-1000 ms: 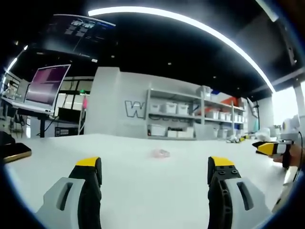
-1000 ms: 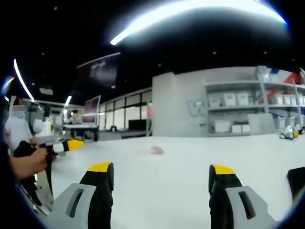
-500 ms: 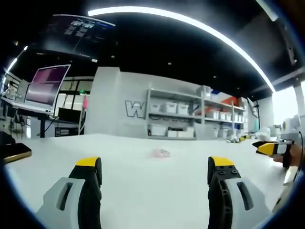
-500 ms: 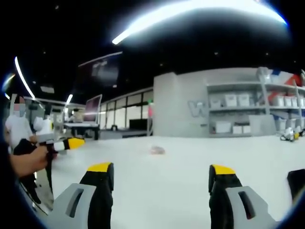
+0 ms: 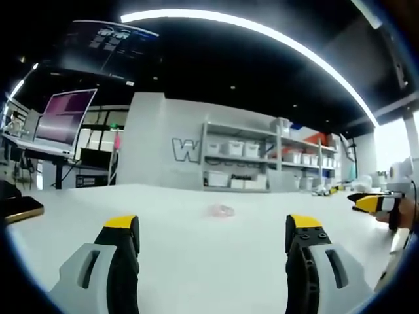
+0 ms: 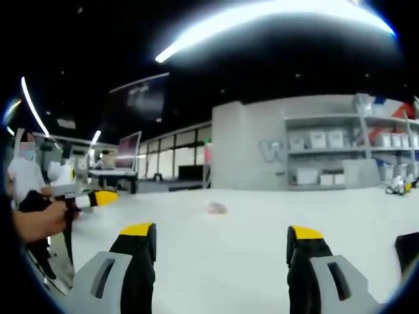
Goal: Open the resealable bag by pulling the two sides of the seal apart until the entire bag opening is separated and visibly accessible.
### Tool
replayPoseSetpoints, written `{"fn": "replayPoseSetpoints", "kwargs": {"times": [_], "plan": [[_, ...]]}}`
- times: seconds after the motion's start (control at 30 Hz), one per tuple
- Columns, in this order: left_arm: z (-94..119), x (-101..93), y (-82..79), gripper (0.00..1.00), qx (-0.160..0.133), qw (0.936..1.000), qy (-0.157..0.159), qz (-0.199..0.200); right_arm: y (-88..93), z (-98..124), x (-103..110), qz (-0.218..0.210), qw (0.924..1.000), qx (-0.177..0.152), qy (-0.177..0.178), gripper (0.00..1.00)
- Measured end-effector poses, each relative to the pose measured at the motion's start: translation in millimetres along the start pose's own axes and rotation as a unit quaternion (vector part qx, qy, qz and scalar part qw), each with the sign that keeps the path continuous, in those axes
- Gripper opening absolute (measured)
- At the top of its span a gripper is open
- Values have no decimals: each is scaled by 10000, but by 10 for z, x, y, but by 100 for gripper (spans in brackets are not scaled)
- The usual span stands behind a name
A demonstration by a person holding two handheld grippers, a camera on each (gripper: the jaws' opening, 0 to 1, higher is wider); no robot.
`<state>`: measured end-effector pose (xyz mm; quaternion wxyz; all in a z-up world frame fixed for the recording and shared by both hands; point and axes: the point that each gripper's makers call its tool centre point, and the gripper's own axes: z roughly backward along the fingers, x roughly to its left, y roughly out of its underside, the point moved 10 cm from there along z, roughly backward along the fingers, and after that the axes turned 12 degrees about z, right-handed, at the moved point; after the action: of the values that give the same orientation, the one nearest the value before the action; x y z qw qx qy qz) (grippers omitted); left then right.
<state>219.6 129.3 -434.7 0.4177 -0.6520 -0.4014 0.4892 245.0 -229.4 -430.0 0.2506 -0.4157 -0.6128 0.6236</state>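
In the left gripper view, a dark flat object with a brown edge (image 5: 18,208) lies at the far left of the wide white surface (image 5: 196,261). The left gripper (image 5: 213,229), grey with black, yellow-tipped jaws, holds them wide apart over bare surface with nothing between them. Ahead of it, near the middle and well apart from the jaws, lies the small clear resealable bag with a pinkish tint (image 5: 221,210), flat on the surface. At the right edge the right gripper (image 5: 368,203) comes in, its yellow tip pointing inward. In the right gripper view, a hand (image 6: 40,221) at the left holds the left gripper (image 6: 91,198), yellow tip pointing right. The bag (image 6: 216,208) sits further along, beyond the jaws. The right gripper (image 6: 221,232) likewise has its jaws spread wide, empty. Grey shelves with white bins (image 6: 340,157) stand behind at the right.
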Motion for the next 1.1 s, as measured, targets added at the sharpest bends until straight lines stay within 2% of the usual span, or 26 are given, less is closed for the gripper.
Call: {"fn": "replayPoseSetpoints", "kwargs": {"times": [0.6,1.1], "plan": [[-10,59,-17,92,5,10000,-1,-33,-6,-1,12,-11,10000,-34,-30,82],[12,-43,19,92,53,10000,-6,-84,-12,-27,29,-43,10000,-35,-54,82]]}}
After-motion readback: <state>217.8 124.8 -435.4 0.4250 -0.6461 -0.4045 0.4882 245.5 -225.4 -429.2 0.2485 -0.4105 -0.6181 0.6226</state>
